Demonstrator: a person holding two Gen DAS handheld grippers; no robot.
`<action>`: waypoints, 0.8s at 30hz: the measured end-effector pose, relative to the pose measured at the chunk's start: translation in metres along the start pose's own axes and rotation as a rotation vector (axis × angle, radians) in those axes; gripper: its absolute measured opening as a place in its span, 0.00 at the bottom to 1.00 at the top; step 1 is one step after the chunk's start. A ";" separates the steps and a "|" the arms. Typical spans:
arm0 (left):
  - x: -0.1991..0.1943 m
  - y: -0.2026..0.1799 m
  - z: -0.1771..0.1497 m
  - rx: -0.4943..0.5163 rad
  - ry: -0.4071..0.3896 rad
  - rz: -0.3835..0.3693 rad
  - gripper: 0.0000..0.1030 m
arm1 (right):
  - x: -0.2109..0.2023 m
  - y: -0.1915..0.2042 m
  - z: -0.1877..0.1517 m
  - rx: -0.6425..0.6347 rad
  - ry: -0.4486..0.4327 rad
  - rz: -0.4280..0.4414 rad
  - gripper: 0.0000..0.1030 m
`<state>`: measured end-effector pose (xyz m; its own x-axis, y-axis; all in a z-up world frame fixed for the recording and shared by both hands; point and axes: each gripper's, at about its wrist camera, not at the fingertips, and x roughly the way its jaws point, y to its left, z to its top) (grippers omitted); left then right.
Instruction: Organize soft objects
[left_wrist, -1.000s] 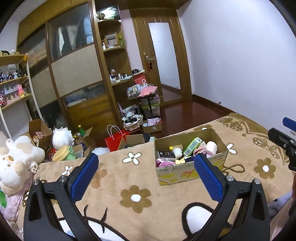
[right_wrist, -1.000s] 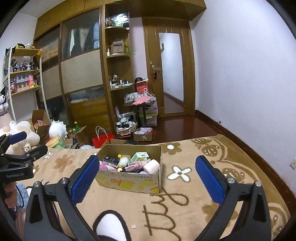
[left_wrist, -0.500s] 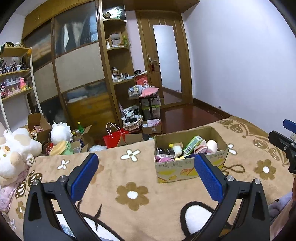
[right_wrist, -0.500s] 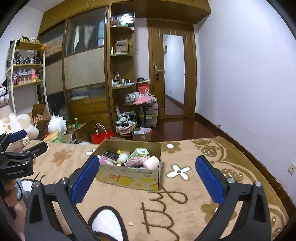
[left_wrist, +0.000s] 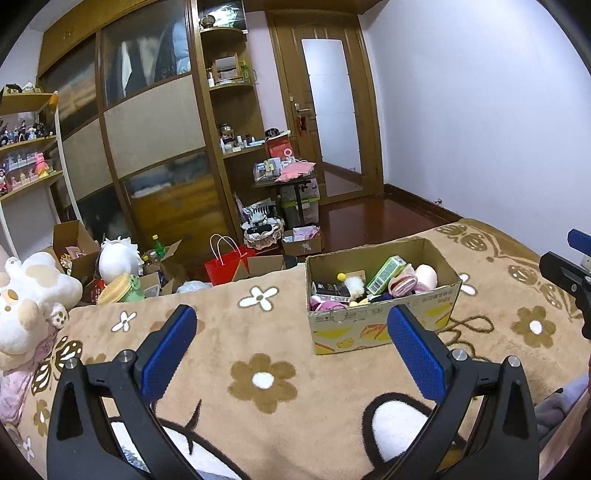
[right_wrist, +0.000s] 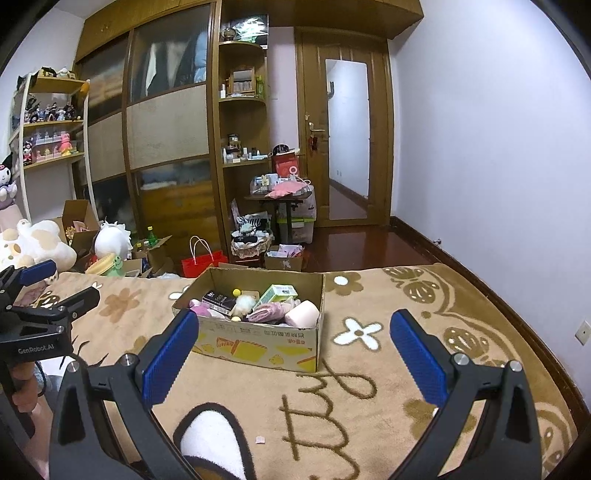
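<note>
Right wrist view shows a cardboard box (right_wrist: 258, 343) in the middle of the frame, sitting on a tan blanket with flowers (right_wrist: 369, 387). The right gripper (right_wrist: 291, 350) is spread wide open at the bottom of the frame and holds nothing. The left gripper (left_wrist: 291, 347) is wide open too and holds nothing; in its own view the box sits right of the middle.

The box is full of small things. A pink roll (right_wrist: 302, 313) lies at the right end of the box. Next to it is a folded pink cloth (right_wrist: 267, 312). A white fluffy ball (right_wrist: 244, 303) sits in the middle, with a little yellow ball (right_wrist: 235, 292) behind it. These look soft and light. I think they will squash when pinched, so a gentle squeeze across the middle should do. The roll looks like the easiest one to take, since it lies on top and near the box wall.

Some things in the box look hard: a green and white carton (right_wrist: 277, 293) and a black packet (right_wrist: 218, 298). They look stiff and a bit smooth, so they may slip.

At the left of the frame big plush toys (right_wrist: 33, 243) sit beside the blanket. They look soft but bulky, so a pinch on an ear or a paw may work best
</note>
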<state>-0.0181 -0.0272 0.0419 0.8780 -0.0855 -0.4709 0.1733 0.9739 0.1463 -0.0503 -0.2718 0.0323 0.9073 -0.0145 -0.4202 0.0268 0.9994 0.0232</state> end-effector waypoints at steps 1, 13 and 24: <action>0.000 0.000 0.000 0.001 0.000 0.000 0.99 | 0.001 0.000 0.000 0.000 0.001 0.000 1.00; 0.000 -0.001 -0.001 0.000 0.002 0.002 0.99 | 0.003 0.002 -0.002 -0.003 0.004 -0.001 1.00; 0.000 0.002 -0.004 -0.005 0.000 0.005 0.99 | 0.004 0.002 -0.003 -0.004 0.006 -0.001 1.00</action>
<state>-0.0197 -0.0243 0.0389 0.8787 -0.0807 -0.4705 0.1670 0.9753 0.1446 -0.0483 -0.2693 0.0277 0.9046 -0.0154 -0.4260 0.0260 0.9995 0.0191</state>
